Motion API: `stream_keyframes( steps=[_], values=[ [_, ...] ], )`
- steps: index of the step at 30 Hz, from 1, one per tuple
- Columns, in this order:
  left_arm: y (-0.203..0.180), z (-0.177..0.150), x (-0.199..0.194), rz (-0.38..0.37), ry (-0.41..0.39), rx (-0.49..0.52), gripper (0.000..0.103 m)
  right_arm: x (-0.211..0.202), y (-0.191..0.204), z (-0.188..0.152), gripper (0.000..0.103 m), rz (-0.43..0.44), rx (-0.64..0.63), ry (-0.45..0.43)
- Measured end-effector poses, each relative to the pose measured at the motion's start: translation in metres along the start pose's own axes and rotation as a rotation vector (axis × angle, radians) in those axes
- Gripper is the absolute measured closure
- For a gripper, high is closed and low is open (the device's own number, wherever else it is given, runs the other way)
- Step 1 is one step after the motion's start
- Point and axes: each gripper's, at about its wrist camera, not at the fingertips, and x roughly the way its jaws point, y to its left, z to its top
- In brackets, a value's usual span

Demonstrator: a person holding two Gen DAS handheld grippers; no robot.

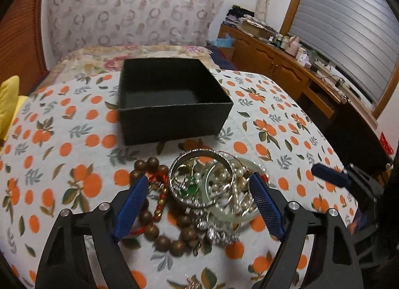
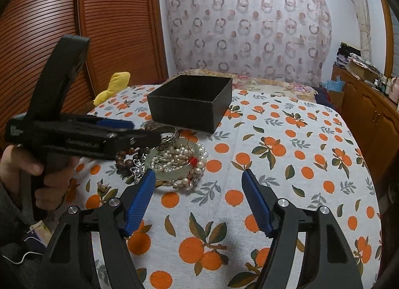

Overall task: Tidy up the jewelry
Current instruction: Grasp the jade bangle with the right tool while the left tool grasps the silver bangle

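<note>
A pile of jewelry [image 1: 212, 186] lies on the orange-print cloth: a silver bangle [image 1: 199, 179], pearl strands [image 2: 184, 154], a pale jade bangle [image 2: 174, 171] and a brown wooden bead bracelet [image 1: 159, 229]. An open black box [image 1: 172, 99] stands behind it, empty; it also shows in the right wrist view [image 2: 192, 102]. My left gripper [image 1: 199, 184] is open and hovers over the pile, fingers either side of the silver bangle. My right gripper [image 2: 197, 176] is open and empty, to the right of the pile.
The cloth-covered table [image 2: 286, 164] drops off at the right. A wooden sideboard [image 1: 286, 64] with bottles stands right. A yellow cloth [image 2: 114, 87] lies at the table's far left. A slatted wooden door [image 2: 74, 39] is behind.
</note>
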Motion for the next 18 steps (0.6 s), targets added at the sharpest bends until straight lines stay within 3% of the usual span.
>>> stream_keyframes(
  steps=[7, 13, 18],
  values=[
    [-0.005, 0.009, 0.019, -0.003, 0.039, 0.028, 0.033, 0.004, 0.001, -0.001, 0.029, 0.009, -0.002, 0.009],
    [-0.002, 0.013, 0.025, 0.002, 0.042, 0.037, 0.046, 0.006, 0.001, 0.0, 0.029, 0.013, -0.013, 0.017],
    [-0.001, 0.011, 0.023, 0.01, 0.038, 0.05, 0.046, 0.014, 0.004, 0.005, 0.029, 0.028, -0.035, 0.033]
  ],
)
